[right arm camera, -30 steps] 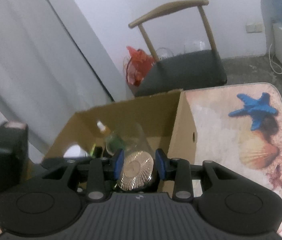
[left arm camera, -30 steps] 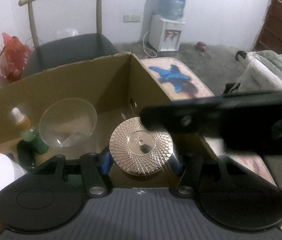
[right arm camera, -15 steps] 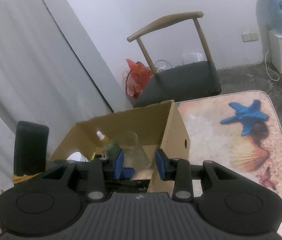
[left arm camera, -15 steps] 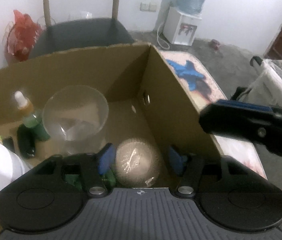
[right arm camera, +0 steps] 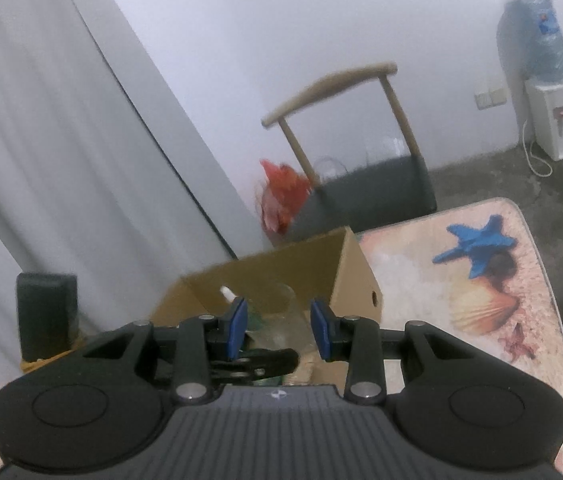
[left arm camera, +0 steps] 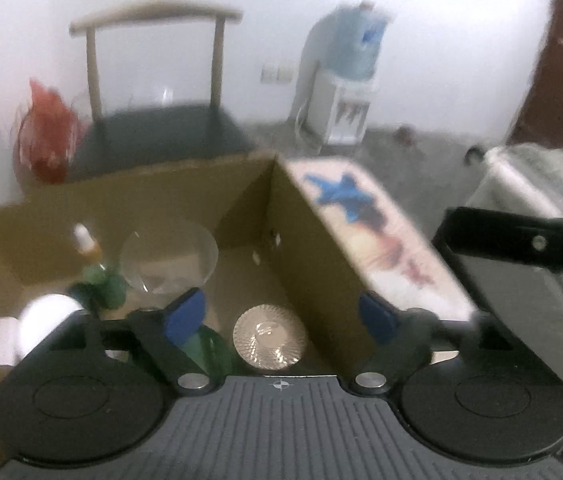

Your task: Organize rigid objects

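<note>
In the blurred left wrist view a round silver tin [left arm camera: 269, 338] with a ribbed lid lies on the floor of the cardboard box [left arm camera: 313, 264], by its right wall. My left gripper [left arm camera: 281, 316] hangs above it, jaws opening wide, and neither blue pad touches the tin. Also in the box are a glass bowl [left arm camera: 167, 256], a dropper bottle [left arm camera: 85, 240], a green bottle [left arm camera: 101, 284] and a white cup [left arm camera: 45, 320]. My right gripper [right arm camera: 279, 327] is behind the box [right arm camera: 345, 272], jaws partly apart with nothing between them; its black body [left arm camera: 521, 240] shows at the right.
The box stands on a table [right arm camera: 481, 292] with a shell and blue starfish print. Behind it are a chair [right arm camera: 369, 184], a red bag [right arm camera: 281, 196] and a water dispenser [right arm camera: 553, 120]. A dark upright block [right arm camera: 45, 312] stands at the left by a curtain.
The left gripper let go of the silver tin, spread its jaws and drew back upward; the tin now rests in the box. The right gripper pulled back and up from the box.
</note>
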`<state>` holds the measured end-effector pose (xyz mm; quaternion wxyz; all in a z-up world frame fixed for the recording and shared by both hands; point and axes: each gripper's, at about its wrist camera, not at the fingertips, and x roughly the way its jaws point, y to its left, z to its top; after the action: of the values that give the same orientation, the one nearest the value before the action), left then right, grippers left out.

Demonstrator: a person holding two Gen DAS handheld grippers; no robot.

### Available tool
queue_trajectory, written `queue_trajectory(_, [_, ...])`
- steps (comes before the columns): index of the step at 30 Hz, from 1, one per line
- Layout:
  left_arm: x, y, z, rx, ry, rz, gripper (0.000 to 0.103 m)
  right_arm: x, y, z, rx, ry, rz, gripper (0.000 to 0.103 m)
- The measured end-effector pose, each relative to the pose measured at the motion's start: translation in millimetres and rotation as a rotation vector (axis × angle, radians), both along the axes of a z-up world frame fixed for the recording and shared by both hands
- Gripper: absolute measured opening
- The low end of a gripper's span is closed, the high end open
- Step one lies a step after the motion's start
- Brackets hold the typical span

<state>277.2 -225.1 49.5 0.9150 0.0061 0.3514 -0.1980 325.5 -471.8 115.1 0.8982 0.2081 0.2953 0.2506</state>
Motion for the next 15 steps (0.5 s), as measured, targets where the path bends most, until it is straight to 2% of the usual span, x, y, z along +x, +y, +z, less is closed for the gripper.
queue_trajectory(4, [-50,20,33,-0.053,-0.112,-0.031,0.093,-38,-10,13,0.071,-0.047,-0.020,0.039])
queue_trajectory(5, [-65,28,41,-0.065,-0.140,-0.038,0.099,-48,-12,15,0.085,-0.058,-0.021,0.039])
queue_trajectory(8, [-107,56,64,-0.075,-0.216,-0.031,0.101,-81,-11,21,0.122,-0.092,-0.007,0.045])
queue_trajectory(10, [-135,76,77,-0.049,-0.272,0.003,0.101,-100,-8,23,0.140,-0.117,0.011,0.049])
queue_trajectory(13, [-177,112,97,0.001,-0.344,0.118,0.103,-117,2,24,0.154,-0.146,0.033,0.052])
queue_trajectory(15, [-197,132,107,0.026,-0.359,0.198,0.103,-122,8,22,0.173,-0.147,0.050,0.053])
